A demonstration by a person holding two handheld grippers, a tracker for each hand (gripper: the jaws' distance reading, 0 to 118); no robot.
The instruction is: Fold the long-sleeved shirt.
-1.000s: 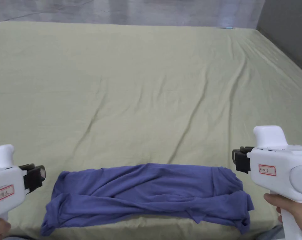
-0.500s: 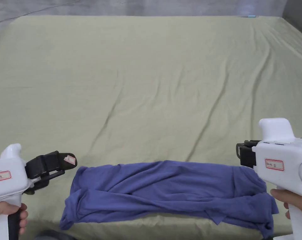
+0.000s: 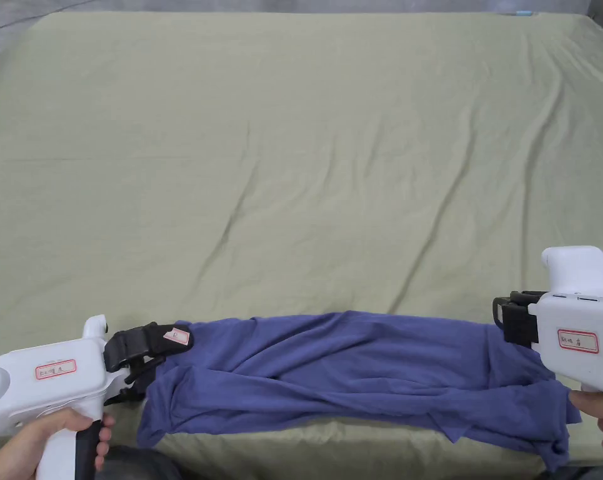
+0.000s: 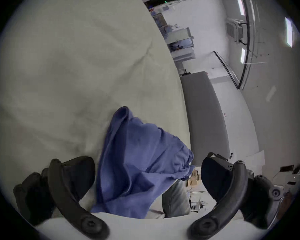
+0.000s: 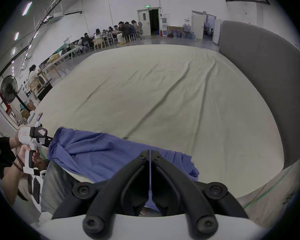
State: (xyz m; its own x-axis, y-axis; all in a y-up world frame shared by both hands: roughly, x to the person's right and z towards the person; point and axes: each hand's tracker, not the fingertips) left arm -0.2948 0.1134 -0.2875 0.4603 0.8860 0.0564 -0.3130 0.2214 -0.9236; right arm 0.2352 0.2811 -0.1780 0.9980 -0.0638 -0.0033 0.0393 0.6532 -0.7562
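Compared with a second ago, the left white handheld gripper with black jaws (image 3: 169,342) is sitting much closer to the blue long-sleeved shirt (image 3: 356,381); it was well off the shirt's left end and is now reaching that end, its upper jaw lying over the cloth's far left corner in the head view. Its jaws are spread wide apart, and in the left gripper view the shirt's end (image 4: 139,162) is lying in the gap between them, with neither jaw visibly pressing on it. A hand (image 3: 50,437) is gripping its handle at the lower left.

The right white handheld gripper with black jaws (image 3: 512,319) is hovering at the shirt's right end, about where it was a second ago. In the right gripper view its jaws (image 5: 150,171) are pressed together with only a thin slit between them, and nothing is visibly caught there.

The shirt is lying as a long, rumpled band across the near edge of a wide pale green sheeted surface (image 3: 306,156). Its near edge is running along the surface's front edge, and the lower right corner is drooping over it. Beyond the shirt, the sheet is stretching away broad and open, crossed by a few long creases. A grey padded panel (image 5: 267,88) is standing along the right side of the surface.

The shirt's shape is matching the earlier frames.
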